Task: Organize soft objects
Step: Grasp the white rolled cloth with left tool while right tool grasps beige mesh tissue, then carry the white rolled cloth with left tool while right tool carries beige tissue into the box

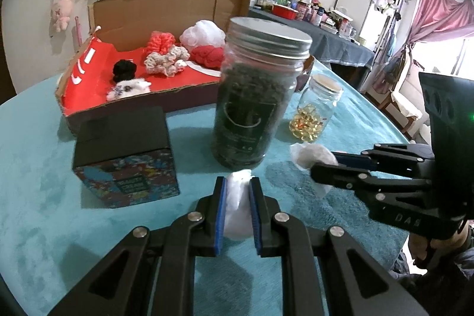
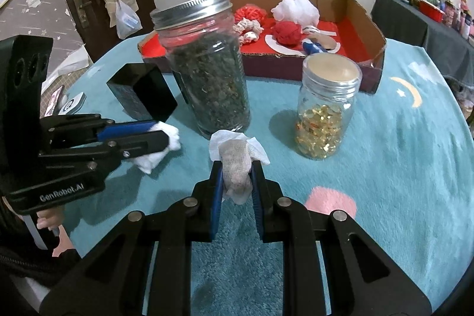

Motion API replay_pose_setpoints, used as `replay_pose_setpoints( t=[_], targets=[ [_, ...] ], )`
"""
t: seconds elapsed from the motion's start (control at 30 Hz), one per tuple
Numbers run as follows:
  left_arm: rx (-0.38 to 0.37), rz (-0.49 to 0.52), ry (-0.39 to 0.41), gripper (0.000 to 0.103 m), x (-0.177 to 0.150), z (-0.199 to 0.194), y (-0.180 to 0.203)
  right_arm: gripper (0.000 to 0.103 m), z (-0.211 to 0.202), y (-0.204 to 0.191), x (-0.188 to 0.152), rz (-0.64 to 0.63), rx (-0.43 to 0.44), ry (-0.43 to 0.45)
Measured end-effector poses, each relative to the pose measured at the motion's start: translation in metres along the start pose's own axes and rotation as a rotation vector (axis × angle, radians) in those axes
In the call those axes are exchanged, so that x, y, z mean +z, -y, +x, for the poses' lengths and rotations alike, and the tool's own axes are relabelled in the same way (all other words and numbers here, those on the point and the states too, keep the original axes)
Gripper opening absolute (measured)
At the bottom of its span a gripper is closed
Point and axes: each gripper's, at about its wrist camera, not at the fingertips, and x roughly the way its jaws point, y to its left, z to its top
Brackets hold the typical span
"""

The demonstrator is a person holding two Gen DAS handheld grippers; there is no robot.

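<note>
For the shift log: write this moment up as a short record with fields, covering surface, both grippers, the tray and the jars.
surface: teal cloth
left gripper: shut on white wad
right gripper: shut on gauze pouch
cardboard tray: red liner, holds white pouf, red yarn ball, crochet pieces
tall jar: lidded, dark dried leaves
small jar: lidded, golden capsules
black box: beside the tall jar

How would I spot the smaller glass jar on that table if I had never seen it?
Start at the open cardboard box with the red lining at the back of the teal table cover. In front of it stand two glass jars; the small jar is the squat one. It holds shiny golden capsules, whereas the tall jar holds dark dried leaves.
</note>
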Motion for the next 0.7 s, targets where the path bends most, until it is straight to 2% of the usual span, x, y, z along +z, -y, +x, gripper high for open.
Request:
replay_pose_setpoints(
  t=[0.3,0.5,0.7],
  targets=[
    [0.062,-0.054,0.0,0.015,-0.012,-0.019,-0.03,0.017,-0.012,0.02,-0.004,0.037,-0.025,-0.001],
    [0.132,-0.115,-0.006,0.015,-0.022,-0.03,-0.06,0.017,-0.017,0.039,-0.006,0.069,-0.05,-0.005],
    [0.168,-0.166,0.012,0.015,-0.028,-0.039,-0.089,0.017,-0.019,0.057,-0.007,0.1,-0.071,-0.007]
  ],
)
